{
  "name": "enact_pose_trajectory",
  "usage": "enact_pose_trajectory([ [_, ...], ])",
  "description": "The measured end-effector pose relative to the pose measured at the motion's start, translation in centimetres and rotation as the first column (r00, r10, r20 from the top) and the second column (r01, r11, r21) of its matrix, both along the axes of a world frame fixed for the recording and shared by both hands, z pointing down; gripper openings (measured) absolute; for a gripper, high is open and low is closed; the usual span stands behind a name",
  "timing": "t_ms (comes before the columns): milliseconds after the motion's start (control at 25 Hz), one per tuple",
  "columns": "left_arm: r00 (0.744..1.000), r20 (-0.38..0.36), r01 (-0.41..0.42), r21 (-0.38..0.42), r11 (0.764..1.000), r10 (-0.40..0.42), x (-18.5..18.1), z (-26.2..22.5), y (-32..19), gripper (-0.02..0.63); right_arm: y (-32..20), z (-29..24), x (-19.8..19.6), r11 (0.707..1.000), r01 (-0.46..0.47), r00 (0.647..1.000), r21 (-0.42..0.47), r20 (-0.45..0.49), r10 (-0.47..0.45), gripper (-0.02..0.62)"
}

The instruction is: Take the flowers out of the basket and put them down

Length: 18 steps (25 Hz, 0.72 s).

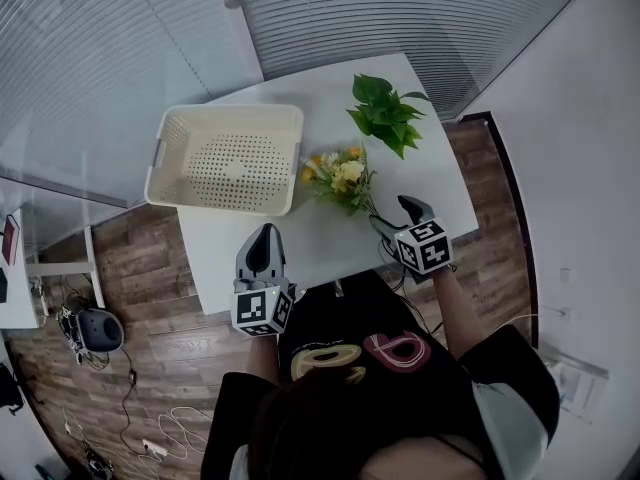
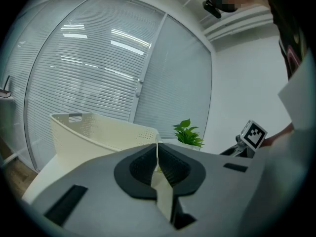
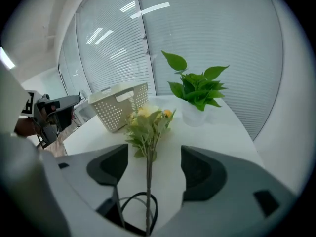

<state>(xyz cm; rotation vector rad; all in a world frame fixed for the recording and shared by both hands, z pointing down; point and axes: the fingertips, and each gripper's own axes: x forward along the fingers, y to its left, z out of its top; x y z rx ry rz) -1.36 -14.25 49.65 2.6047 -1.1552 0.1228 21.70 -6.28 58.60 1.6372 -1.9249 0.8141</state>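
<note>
Already out of the basket point(image 1: 275, 118), the flowers point(image 1: 340, 178) lie on the white table point(image 1: 320, 243), blooms just beside the basket's wall and stem running back toward the right gripper point(image 3: 150, 162). Its jaws stand wide apart with the thin stem between them, neither pad touching it. The left gripper point(image 2: 158, 164), jaws pressed together on nothing, hangs over the table's near edge.

The risk sits closest in. A black cable loop point(image 3: 133, 206) lies by the stem's end, and a careless pull-back could likely hook the stem on it or on a pad and drag the light bunch across the smooth top, perhaps off the edge.

Nearest, the pads are dark, ribbed and cupped in grey shells. The stem is wiry and straight; the head is a loose tuft of pale green leaves with yellow and cream blooms. Beyond it, the basket is cream plastic, rectangular, perforated, with slot handles. Farther off stands a leafy plant point(image 1: 385, 113) in a white pot, before slatted blinds.
</note>
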Motion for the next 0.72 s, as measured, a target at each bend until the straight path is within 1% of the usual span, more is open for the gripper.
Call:
enact_pose_trajectory([
  [120,1.0,-0.009,-0.007,0.004,1.0,0.007,0.4,-0.2,0.2,0.023,-0.3,-2.1,-0.2,0.998,0.01,1.0,0.057,-0.004,-0.009,0.321],
  [240,1.0,-0.016,-0.016,0.015,1.0,0.016,0.6,-0.7,0.3,0.023,-0.9,-4.8,-0.9,0.99,0.01,1.0,0.143,0.0,-0.01,0.321],
  [360,1.0,-0.024,-0.016,0.028,0.999,0.017,0.8,-1.3,0.2,0.023,-1.1,-7.4,-2.4,0.972,0.045,0.997,0.23,0.052,-0.059,0.319],
  [440,0.999,-0.03,-0.022,0.042,0.999,0.024,1.0,-1.8,0.3,0.023,-1.1,-8.8,-3.2,0.96,0.063,0.995,0.273,0.059,-0.082,0.319],
  [560,0.998,-0.04,-0.041,0.067,0.997,0.044,1.4,-2.8,0.5,0.023,-1.2,-10.6,-4.2,0.94,0.054,0.995,0.337,0.056,-0.078,0.312],
  [600,0.998,-0.044,-0.047,0.073,0.996,0.05,1.6,-3.1,0.5,0.023,-1.2,-11.2,-4.5,0.93,0.047,0.996,0.364,0.059,-0.074,0.3],
  [640,0.997,-0.047,-0.051,0.076,0.996,0.055,1.7,-3.2,0.6,0.023,-1.3,-11.9,-4.7,0.919,0.043,0.996,0.391,0.06,-0.072,0.265],
  [680,0.997,-0.05,-0.055,0.076,0.996,0.059,1.8,-3.3,0.6,0.023,-1.3,-12.4,-5.0,0.908,0.044,0.995,0.417,0.058,-0.075,0.214],
  [720,0.997,-0.053,-0.057,0.074,0.996,0.061,1.9,-3.3,0.6,0.023,-1.4,-12.9,-5.3,0.898,0.048,0.995,0.437,0.054,-0.08,0.185],
])
